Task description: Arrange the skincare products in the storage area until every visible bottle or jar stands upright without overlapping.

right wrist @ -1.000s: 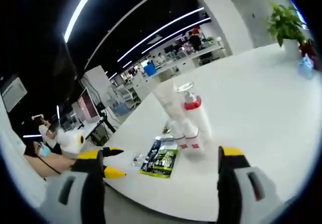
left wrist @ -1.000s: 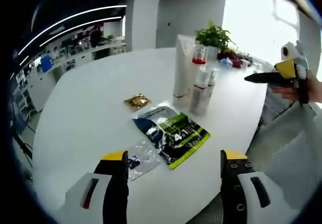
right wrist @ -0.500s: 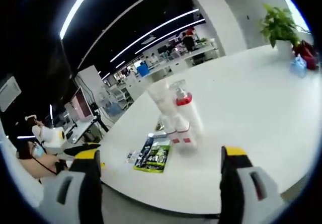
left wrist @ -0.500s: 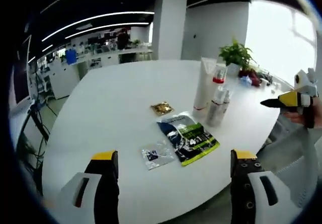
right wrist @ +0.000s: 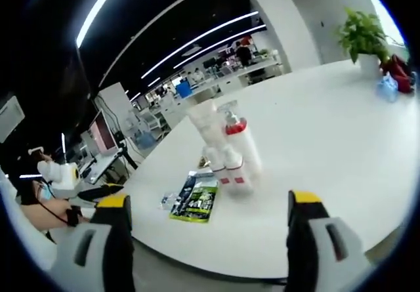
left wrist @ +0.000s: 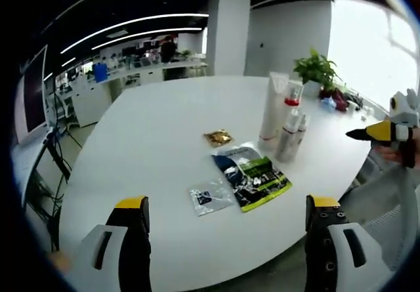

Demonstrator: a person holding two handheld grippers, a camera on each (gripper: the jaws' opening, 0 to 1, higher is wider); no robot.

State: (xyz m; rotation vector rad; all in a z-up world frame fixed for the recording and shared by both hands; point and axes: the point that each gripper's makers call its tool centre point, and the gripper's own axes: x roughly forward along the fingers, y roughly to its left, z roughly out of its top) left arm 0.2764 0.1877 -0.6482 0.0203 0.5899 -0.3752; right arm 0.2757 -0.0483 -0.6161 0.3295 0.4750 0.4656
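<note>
Office table (left wrist: 131,141): white tube (left wrist: 270,107), pump bottle (left wrist: 291,111) and small bottles (left wrist: 289,136) stand upright, clustered near its far edge; overlap unclear. Sachets (left wrist: 252,174) lie flat beside them. Left gripper (left wrist: 226,207) and right gripper (right wrist: 207,207) hover, fingers spread, empty.

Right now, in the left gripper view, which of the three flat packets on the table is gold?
The small gold sachet, lying nearest the standing bottles. The large green-and-blue packet and the small clear sachet lie closer to the camera.

We list, on the round white table (left wrist: 131,141): a green-and-black foil sachet (left wrist: 252,175), a small clear plastic sachet (left wrist: 209,197), a gold foil packet (left wrist: 218,137). At the far edge we note a potted green plant (left wrist: 317,72).
</note>
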